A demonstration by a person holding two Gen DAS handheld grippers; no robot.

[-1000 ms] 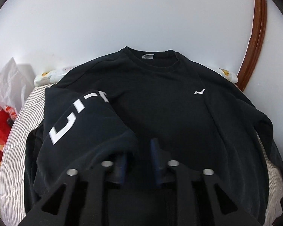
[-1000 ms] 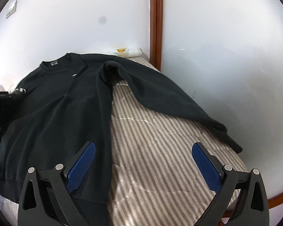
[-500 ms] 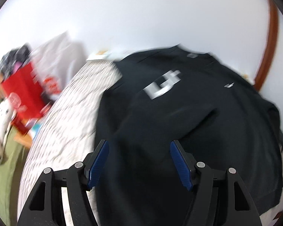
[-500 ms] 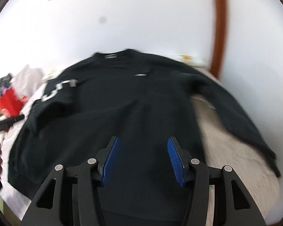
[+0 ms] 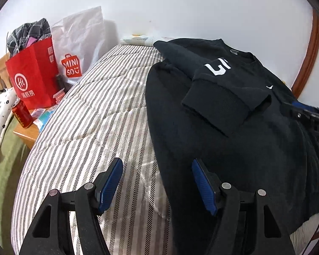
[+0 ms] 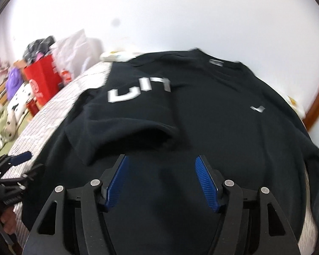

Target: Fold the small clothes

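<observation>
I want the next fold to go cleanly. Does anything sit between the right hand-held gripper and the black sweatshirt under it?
Nothing visible. The right hand-held gripper hangs open directly over the black sweatshirt, with only bare fabric between its pads. The folded-in sleeve lies just beyond them.

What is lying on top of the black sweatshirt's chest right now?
One sleeve, with white lettering, is folded across the black sweatshirt, cuff toward the hem. The fabric under the sleeve is covered, so anything there cannot be seen. The small white chest logo is visible.
</observation>
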